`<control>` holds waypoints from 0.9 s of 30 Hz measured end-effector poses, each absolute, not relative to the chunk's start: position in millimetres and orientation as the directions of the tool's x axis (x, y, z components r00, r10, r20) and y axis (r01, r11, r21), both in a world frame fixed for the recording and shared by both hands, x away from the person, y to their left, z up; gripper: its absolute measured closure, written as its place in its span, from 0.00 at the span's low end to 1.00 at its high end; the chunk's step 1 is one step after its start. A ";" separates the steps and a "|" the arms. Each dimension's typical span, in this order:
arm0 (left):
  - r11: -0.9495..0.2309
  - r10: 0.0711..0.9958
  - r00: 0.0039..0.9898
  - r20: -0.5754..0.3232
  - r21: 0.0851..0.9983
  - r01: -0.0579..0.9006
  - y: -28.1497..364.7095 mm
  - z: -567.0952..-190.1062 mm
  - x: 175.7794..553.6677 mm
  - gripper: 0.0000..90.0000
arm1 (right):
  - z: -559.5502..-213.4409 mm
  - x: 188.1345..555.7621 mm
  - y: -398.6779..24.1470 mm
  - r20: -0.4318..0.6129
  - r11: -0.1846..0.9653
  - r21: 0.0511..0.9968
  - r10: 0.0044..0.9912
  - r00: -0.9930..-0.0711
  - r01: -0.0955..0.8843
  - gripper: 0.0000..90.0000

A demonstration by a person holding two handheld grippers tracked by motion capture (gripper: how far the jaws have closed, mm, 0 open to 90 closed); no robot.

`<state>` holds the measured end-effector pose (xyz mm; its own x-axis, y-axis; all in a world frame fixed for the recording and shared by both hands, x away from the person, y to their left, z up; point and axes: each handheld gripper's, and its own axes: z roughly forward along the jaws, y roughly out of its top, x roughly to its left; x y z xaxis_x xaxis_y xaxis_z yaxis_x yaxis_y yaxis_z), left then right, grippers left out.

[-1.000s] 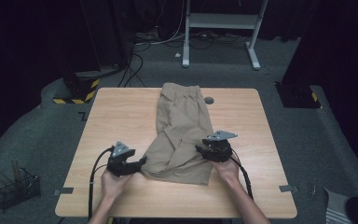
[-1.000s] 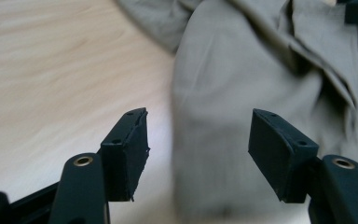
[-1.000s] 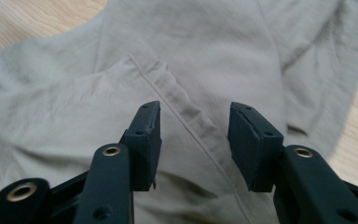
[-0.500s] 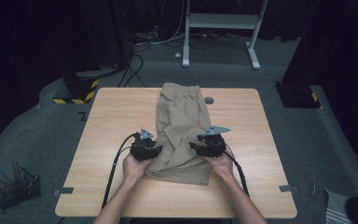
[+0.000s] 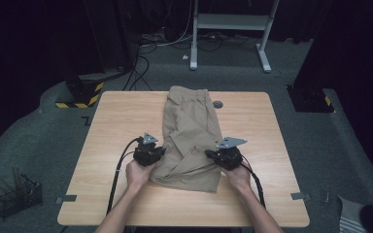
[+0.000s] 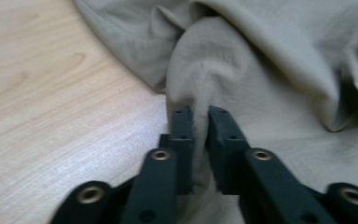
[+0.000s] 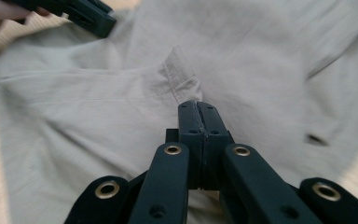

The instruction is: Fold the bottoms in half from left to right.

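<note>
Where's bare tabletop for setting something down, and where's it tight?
Free: the wooden table left of the tan trousers, the strip right of them past the small grey disc, and the near edge in front of both hands. Crowded: the near middle, where the left gripper and right gripper pinch the cloth.

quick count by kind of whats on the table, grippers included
khaki trousers: 1
grippers: 2, the left gripper and the right gripper, each with its jaws just closed on a fold of the cloth
small dark grey round disc set in the tabletop: 1
total: 4
</note>
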<state>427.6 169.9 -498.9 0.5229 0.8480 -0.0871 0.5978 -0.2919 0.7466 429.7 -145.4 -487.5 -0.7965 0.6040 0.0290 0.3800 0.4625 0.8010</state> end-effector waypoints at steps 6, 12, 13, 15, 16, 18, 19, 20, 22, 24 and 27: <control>-0.245 0.859 0.501 -0.107 0.773 0.585 177.9 -489.8 423.2 0.98 | -477.8 395.1 -172.4 -0.019 0.453 0.839 0.576 -0.817 0.300 1.00; -0.264 0.854 0.509 -0.104 0.756 0.599 172.1 -496.9 419.9 0.97 | -508.8 372.3 -186.8 -0.010 0.515 0.791 0.551 -0.835 0.331 0.99; -0.268 0.857 0.506 -0.098 0.753 0.600 170.7 -497.9 420.0 0.95 | -512.8 372.5 -187.1 -0.012 0.525 0.780 0.555 -0.832 0.339 0.96; -0.264 0.859 0.503 -0.095 0.760 0.595 171.0 -497.9 420.3 0.81 | -512.6 373.1 -188.6 -0.006 0.509 0.789 0.566 -0.824 0.344 0.85; -0.259 0.860 0.501 -0.095 0.765 0.590 172.2 -496.6 420.5 0.75 | -510.8 373.5 -190.0 0.003 0.493 0.799 0.570 -0.822 0.345 0.80; -0.251 0.866 0.492 -0.089 0.774 0.582 173.0 -493.8 420.8 0.64 | -500.9 376.4 -195.8 0.022 0.431 0.832 0.605 -0.796 0.350 0.70; -0.254 0.865 0.494 -0.086 0.775 0.579 173.3 -492.4 421.8 0.61 | -497.4 378.0 -197.6 0.033 0.410 0.839 0.617 -0.786 0.357 0.68; -0.259 0.863 0.498 -0.084 0.774 0.579 172.9 -491.5 423.3 0.59 | -493.0 381.5 -199.6 0.053 0.379 0.850 0.631 -0.774 0.367 0.66; -0.255 0.863 0.498 -0.086 0.776 0.577 170.9 -492.0 425.7 0.56 | -485.6 391.3 -199.7 0.084 0.333 0.854 0.671 -0.737 0.401 0.63; -0.255 0.862 0.499 -0.093 0.770 0.585 167.9 -493.8 429.4 0.55 | -483.5 401.9 -194.5 0.084 0.329 0.838 0.709 -0.700 0.435 0.62; -0.264 0.856 0.508 -0.098 0.762 0.592 163.8 -495.7 434.5 0.63 | -489.5 426.4 -183.2 0.102 0.328 0.796 0.756 -0.647 0.509 0.61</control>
